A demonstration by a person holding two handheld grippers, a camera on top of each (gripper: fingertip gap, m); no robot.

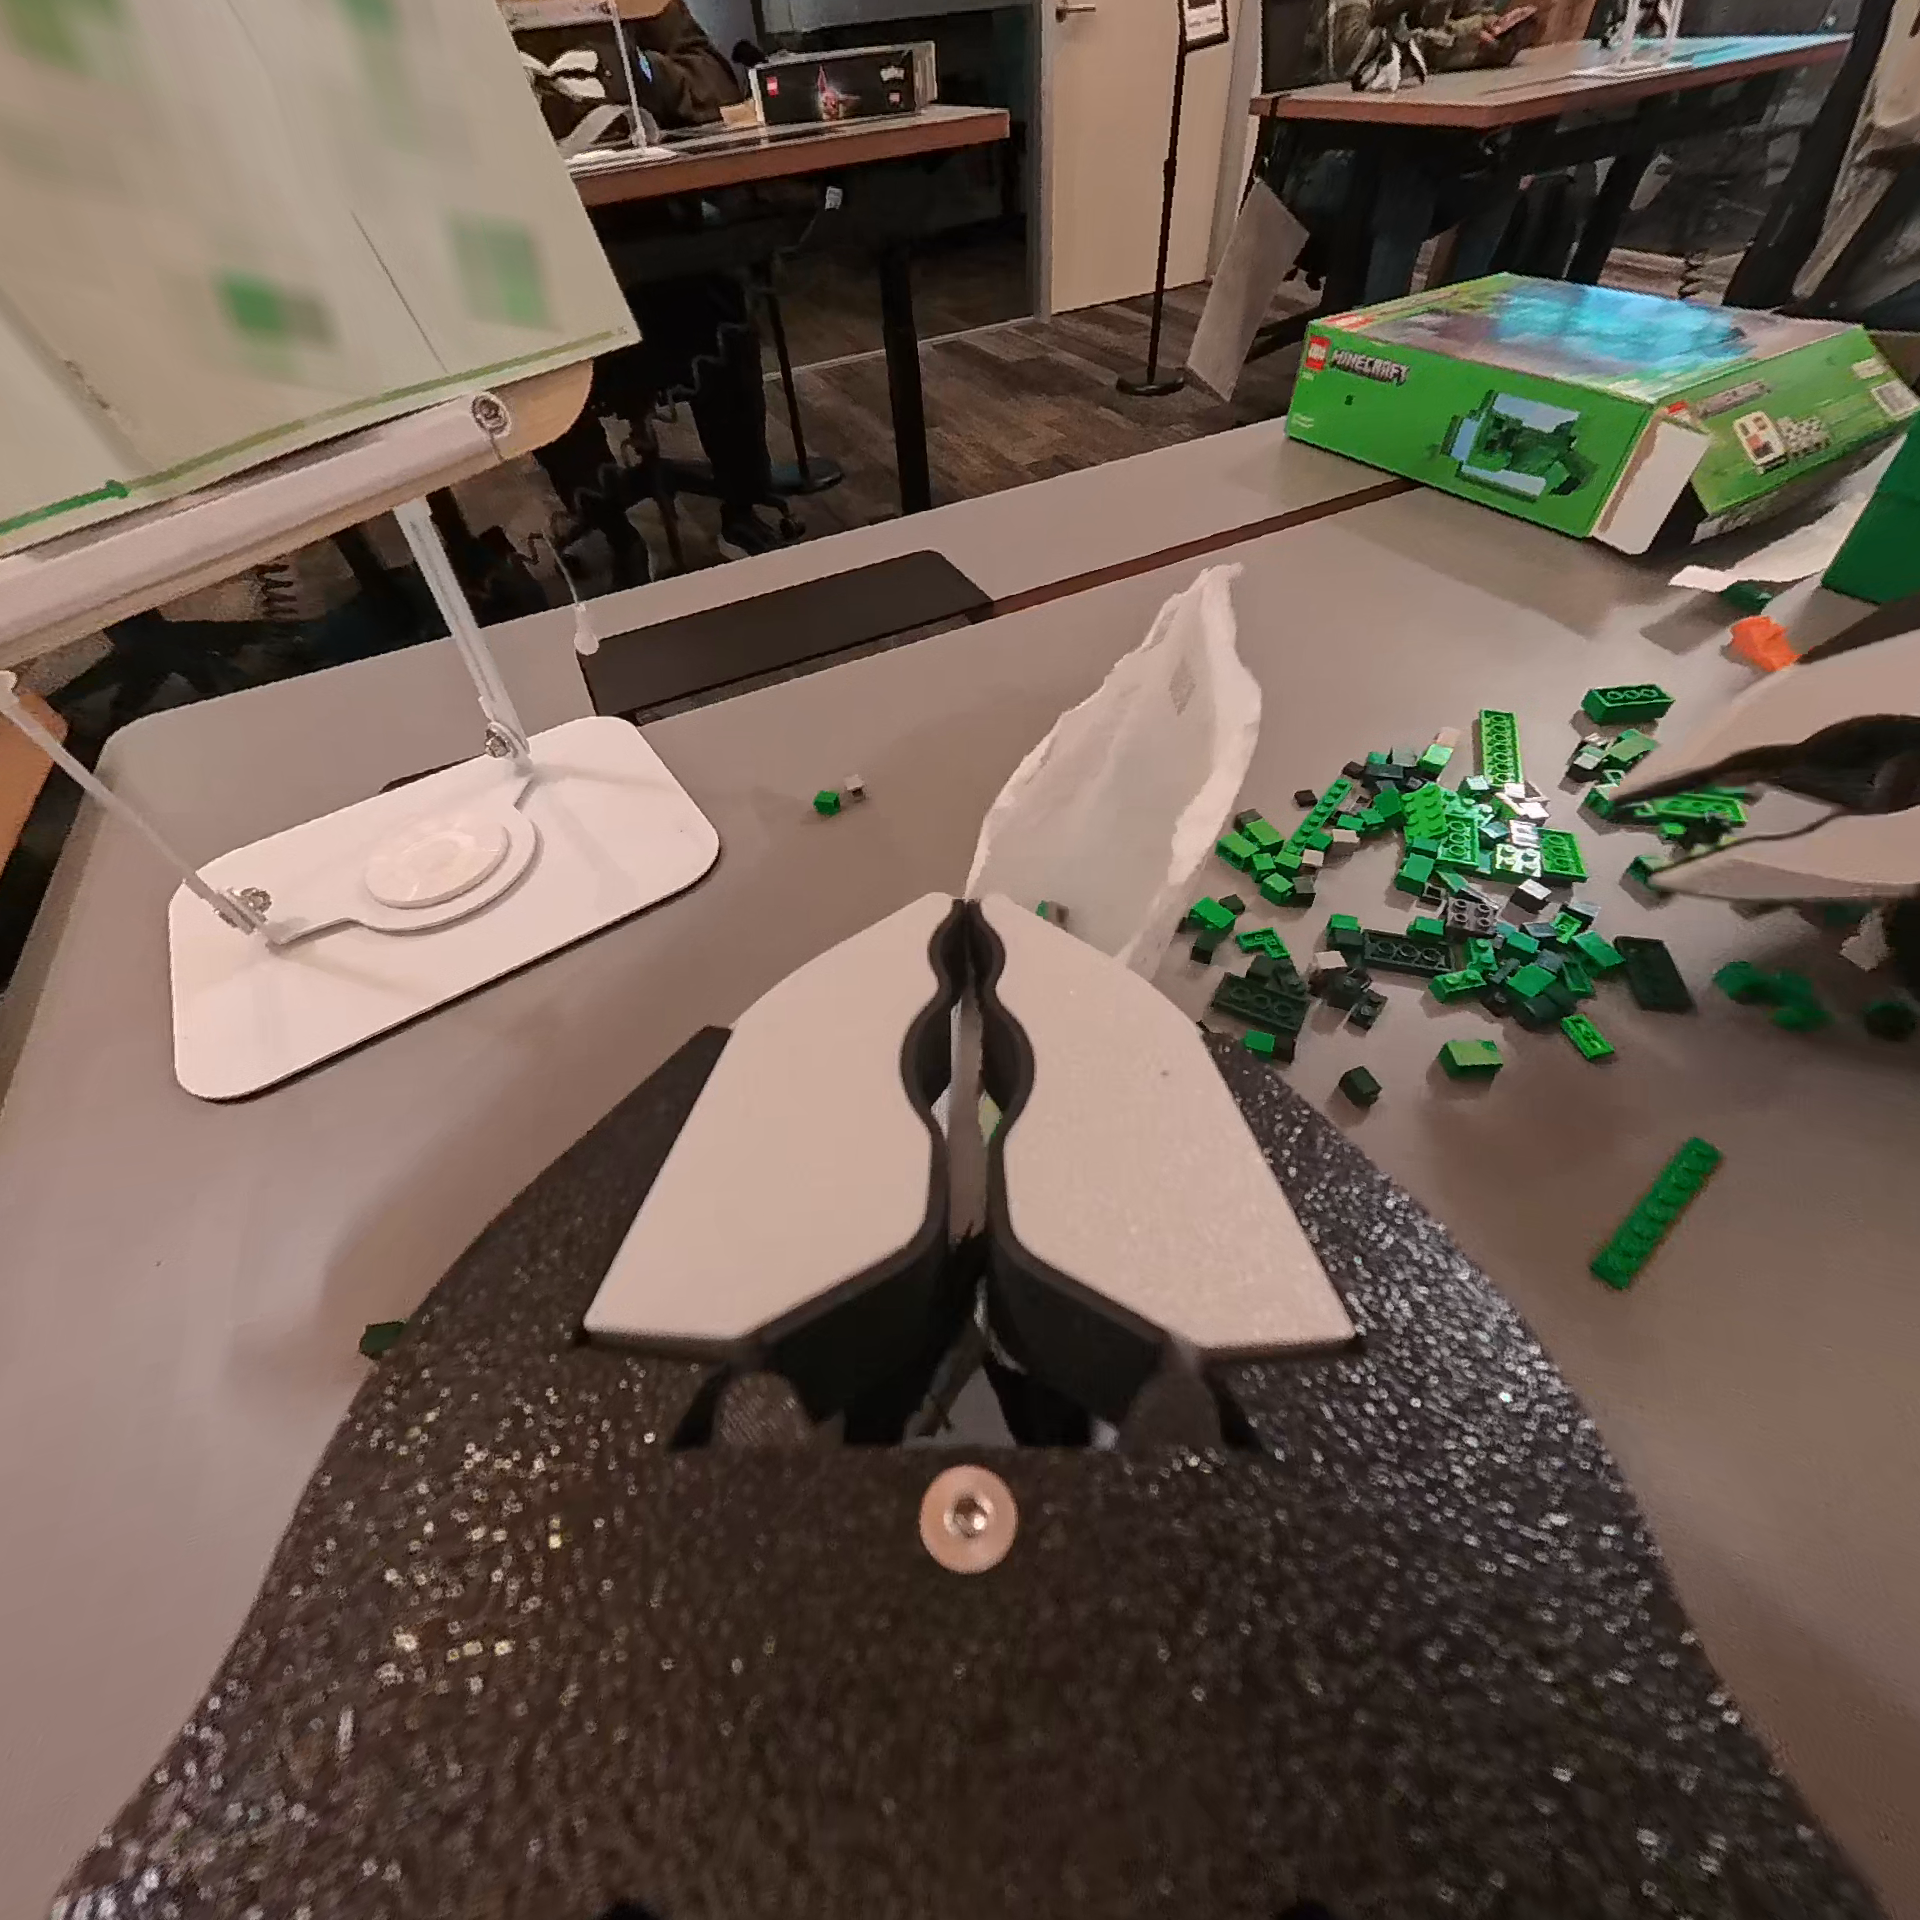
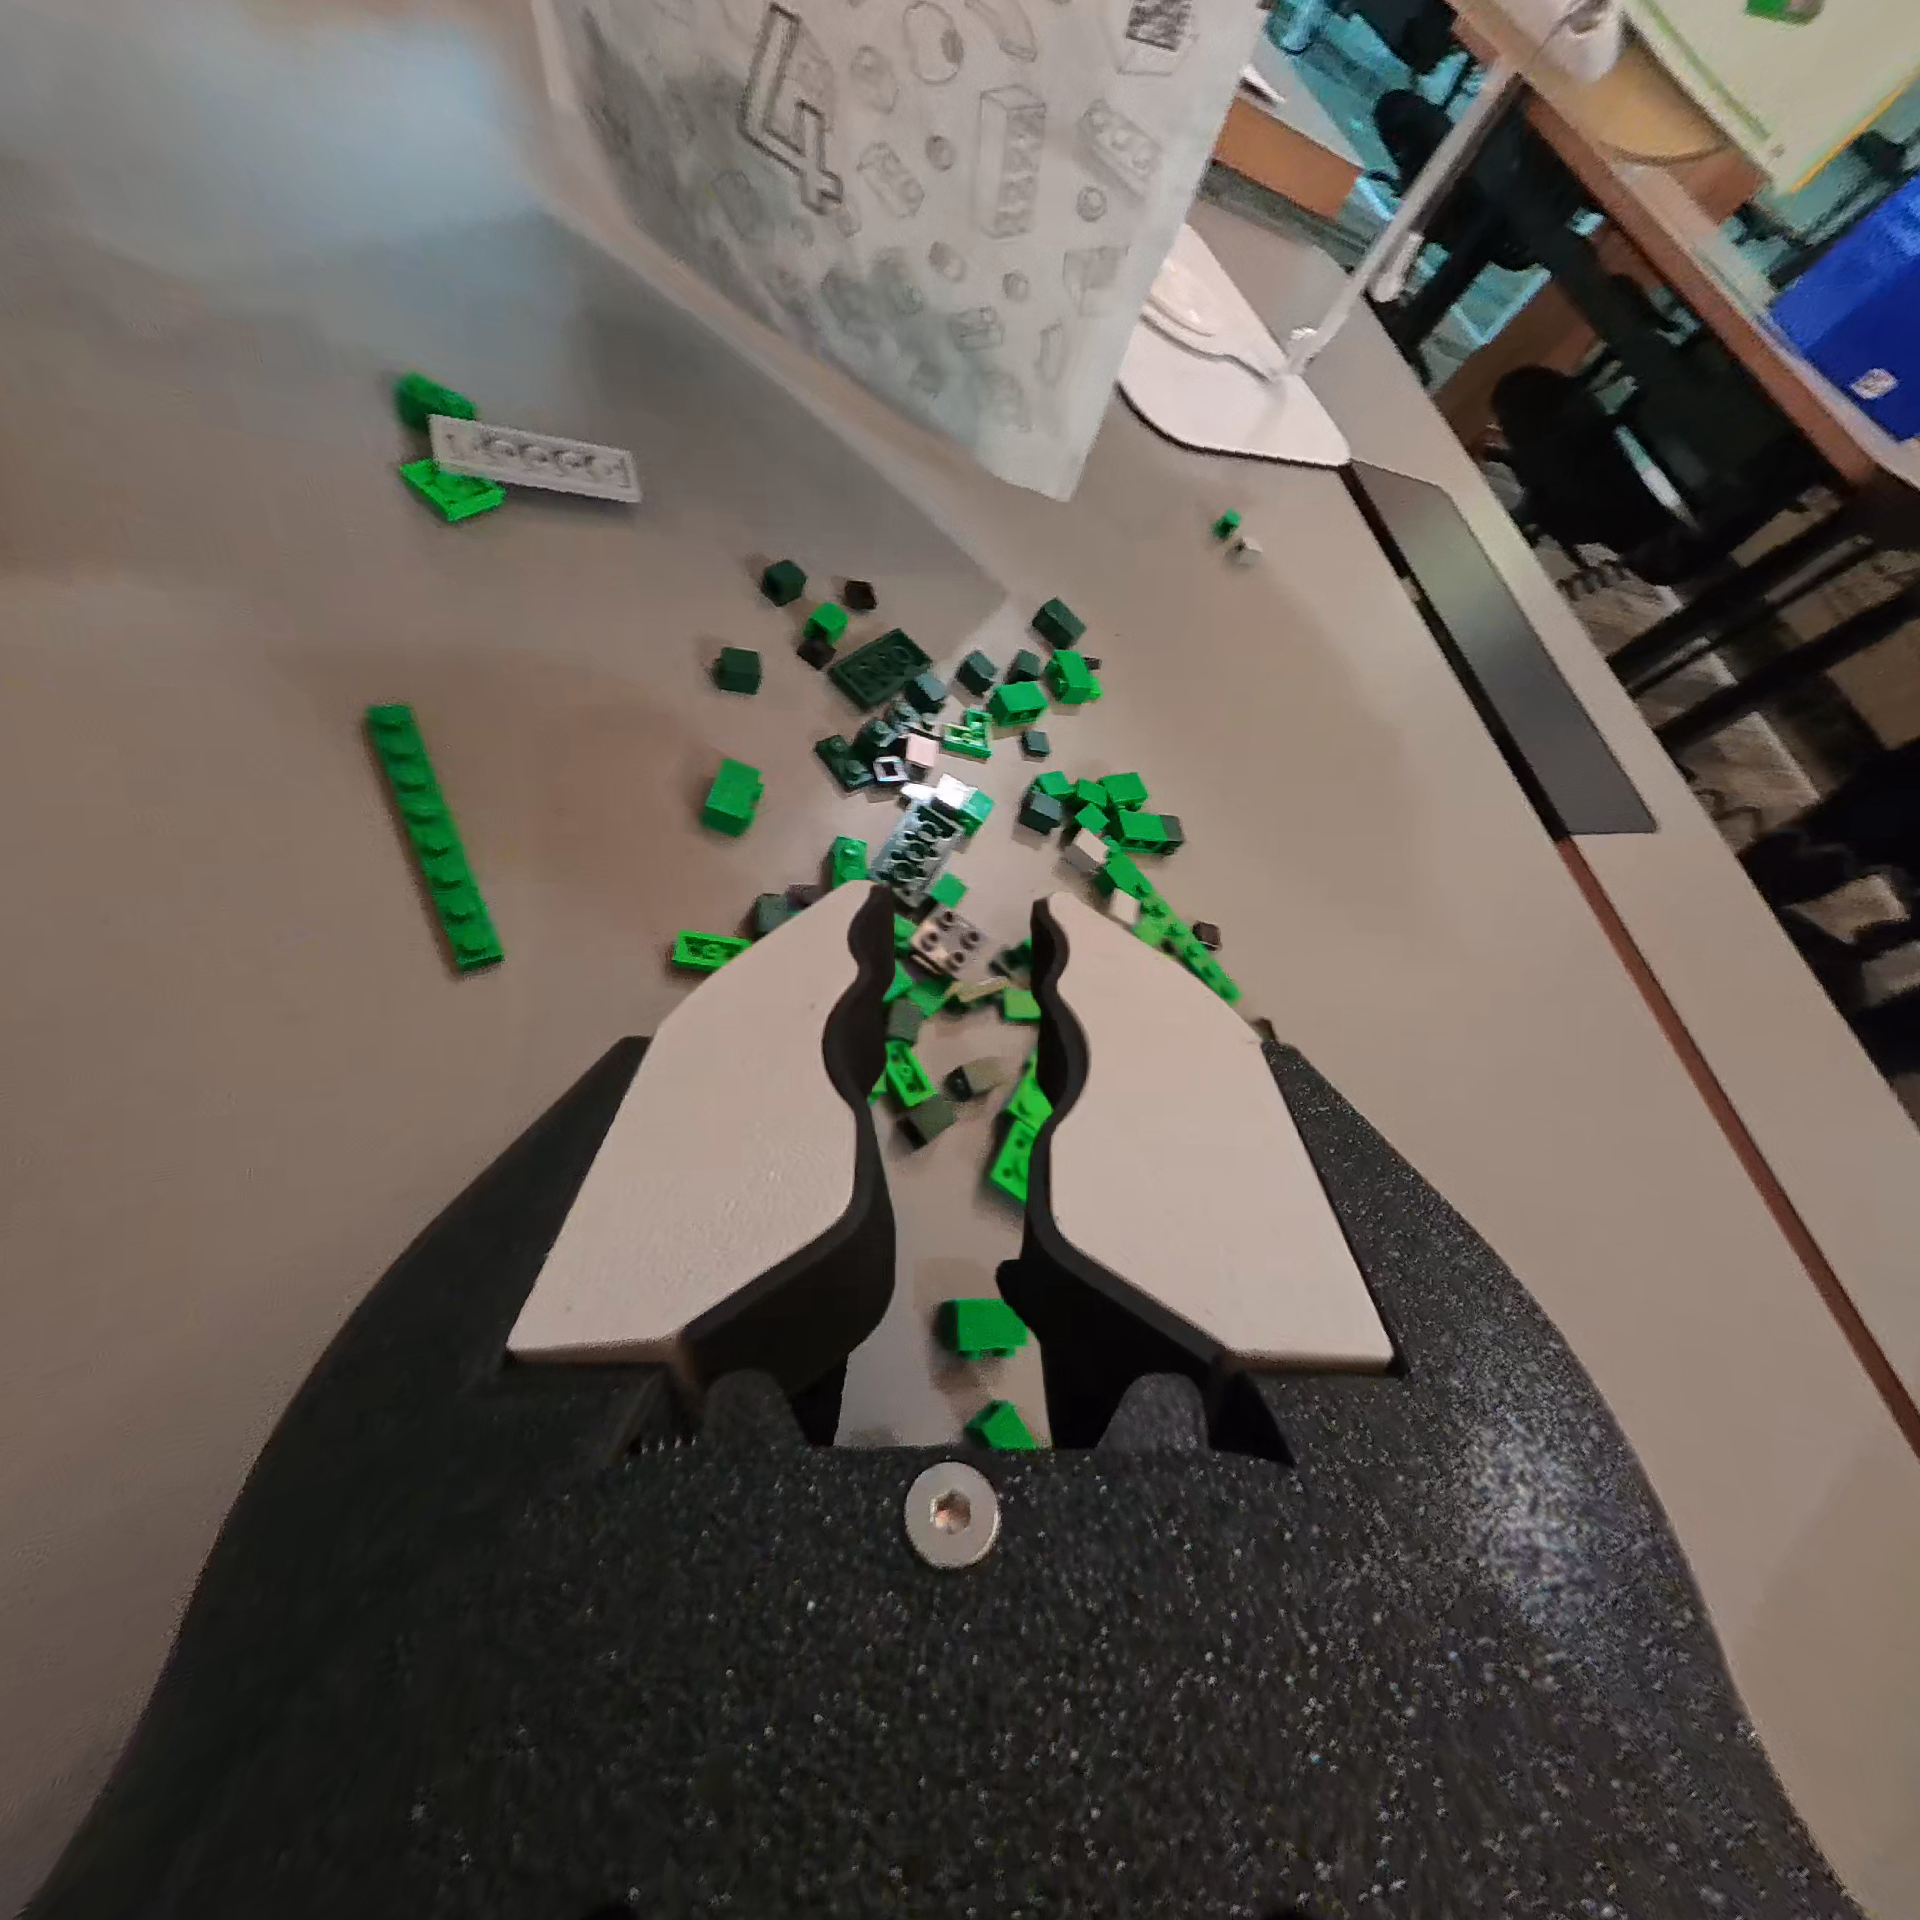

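My left gripper [image 1: 968,914] is shut on the edge of a white paper bag [image 1: 1122,810] and holds it up above the grey table [image 1: 312,1195]. A strip of the bag shows between its fingers. The printed bag [image 2: 914,208] hangs at the top of the right wrist view. A pile of small green, dark green and grey bricks [image 1: 1455,883] lies to the right of the bag. My right gripper [image 2: 961,914] is open and empty, low over this pile [image 2: 935,810], with bricks between its fingers. It also shows at the right edge of the left wrist view [image 1: 1652,842].
A white stand base [image 1: 416,883] carries an open booklet [image 1: 260,239] at the left. A green toy box [image 1: 1558,405] lies at the far right. A long green plate [image 2: 431,831] and a grey plate [image 2: 535,457] lie apart from the pile. An orange piece [image 1: 1761,639] sits near the box. Left tips to right tips: about 25 cm. The long green plate [image 2: 431,831] lies some 10 cm from my right tips, 25 cm from my left tips. It is also in sight in the left wrist view [image 1: 1673,1193].
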